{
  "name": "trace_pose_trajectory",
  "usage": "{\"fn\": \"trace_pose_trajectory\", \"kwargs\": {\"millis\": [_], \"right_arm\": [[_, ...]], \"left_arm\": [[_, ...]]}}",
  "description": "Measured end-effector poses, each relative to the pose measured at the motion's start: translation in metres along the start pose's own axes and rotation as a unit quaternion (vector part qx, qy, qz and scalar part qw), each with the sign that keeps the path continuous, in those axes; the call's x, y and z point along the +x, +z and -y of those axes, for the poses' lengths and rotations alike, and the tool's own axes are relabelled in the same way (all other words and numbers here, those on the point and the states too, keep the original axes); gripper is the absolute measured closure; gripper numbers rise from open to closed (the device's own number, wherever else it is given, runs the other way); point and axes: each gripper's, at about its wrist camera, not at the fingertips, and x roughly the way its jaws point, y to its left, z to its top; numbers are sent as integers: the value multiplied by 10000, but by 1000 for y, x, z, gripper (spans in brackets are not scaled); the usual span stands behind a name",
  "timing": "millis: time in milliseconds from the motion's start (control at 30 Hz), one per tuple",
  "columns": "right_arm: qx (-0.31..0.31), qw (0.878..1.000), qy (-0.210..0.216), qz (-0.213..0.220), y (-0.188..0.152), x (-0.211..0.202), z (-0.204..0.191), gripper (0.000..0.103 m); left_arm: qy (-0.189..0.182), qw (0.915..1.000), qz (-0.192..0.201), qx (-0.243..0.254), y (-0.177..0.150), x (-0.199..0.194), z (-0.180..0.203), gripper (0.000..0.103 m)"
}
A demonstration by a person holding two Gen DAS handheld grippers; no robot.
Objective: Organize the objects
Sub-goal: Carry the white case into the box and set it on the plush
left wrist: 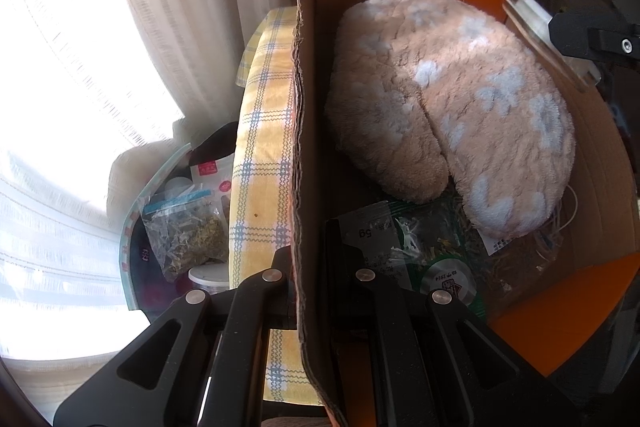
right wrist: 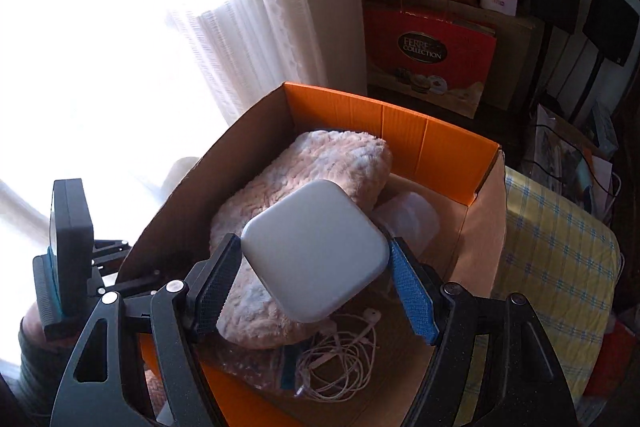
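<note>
An open cardboard box (left wrist: 304, 131) with an orange inside (right wrist: 400, 131) holds a pink fluffy pillow (left wrist: 448, 99), herb packets (left wrist: 432, 247) and white earphones (right wrist: 340, 359). My left gripper (left wrist: 308, 267) is shut on the box's left wall, one finger inside, one outside. My right gripper (right wrist: 316, 279) is shut on a white rounded square case (right wrist: 316, 251) and holds it above the pillow (right wrist: 288, 195) inside the box. The right gripper shows in the left wrist view (left wrist: 592, 39) at the box's far right edge.
The box stands on a yellow checked cloth (left wrist: 264, 163) (right wrist: 560, 251). A bag of dried herbs (left wrist: 188, 231) and jars lie low at the left. Red gift boxes (right wrist: 428, 55) stand behind. A bright curtained window (right wrist: 120, 27) is at the left.
</note>
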Motion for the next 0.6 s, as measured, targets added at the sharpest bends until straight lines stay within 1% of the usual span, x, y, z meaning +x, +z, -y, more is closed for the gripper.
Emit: {"fn": "trace_pose_trajectory", "kwargs": {"millis": [200,333,467,533,600], "right_arm": [[-84,9999,56,-116,1,16,-12,27],[-219,9993,-204,-217,-3,28,-16,27],[-254,9981,-386,-413,-10,41,-12,26],[-233,9979,-431,-428,-13,43,-9,27],[-176,9984,-382,-366,-13,38,-6,27]], "left_arm": [[-13,10000,6,-5,0,0,-1,98],[-32,10000,12,0,0,2,-2,98],[-60,10000,18,-9,-2,3,-3,98],[-72,10000,20,-8,-5,2,-4,97],[-74,10000,20,-11,-5,2,-5,97]]}}
